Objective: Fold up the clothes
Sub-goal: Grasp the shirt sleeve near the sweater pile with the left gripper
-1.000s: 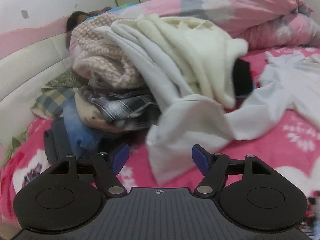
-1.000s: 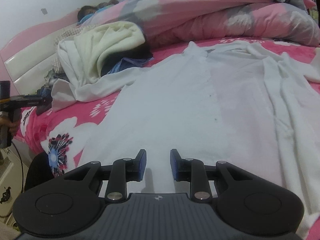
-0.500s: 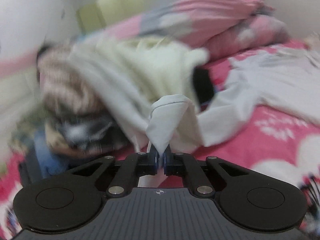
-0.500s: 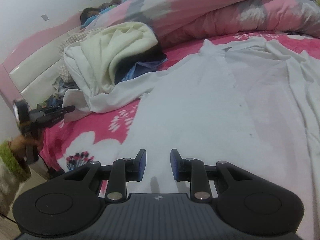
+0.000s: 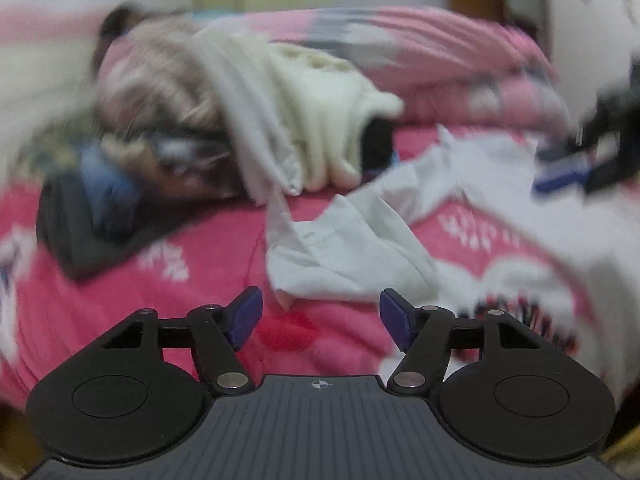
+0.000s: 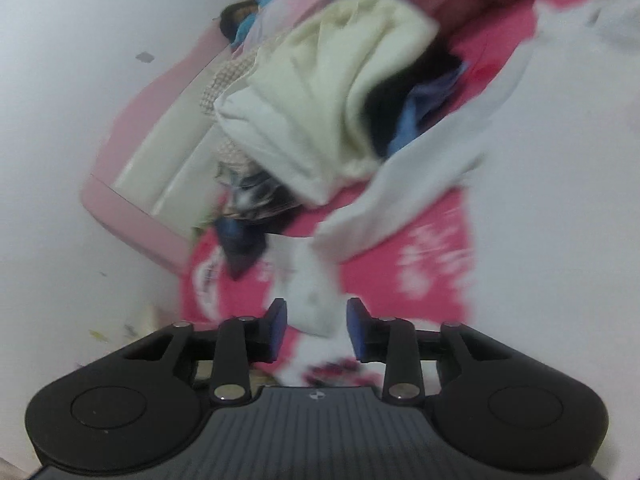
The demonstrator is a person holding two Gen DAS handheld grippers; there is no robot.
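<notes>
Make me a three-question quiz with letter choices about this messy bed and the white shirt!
1. Where does the white shirt sleeve lie?
A. on the pink floral bedsheet
B. on the floor
C. on a chair

2. What colour are the left tool's fingertips?
A. yellow
B. blue
C. green

3. How is the left tool set?
A. shut on the sleeve
B. open, holding nothing
C. shut on a sock

Answers:
1 A, the sleeve cuff rests crumpled on the pink sheet in front of the clothes pile.
2 B, both pads look dark blue.
3 B, a wide gap shows between the pads, with the sleeve just beyond them.
</notes>
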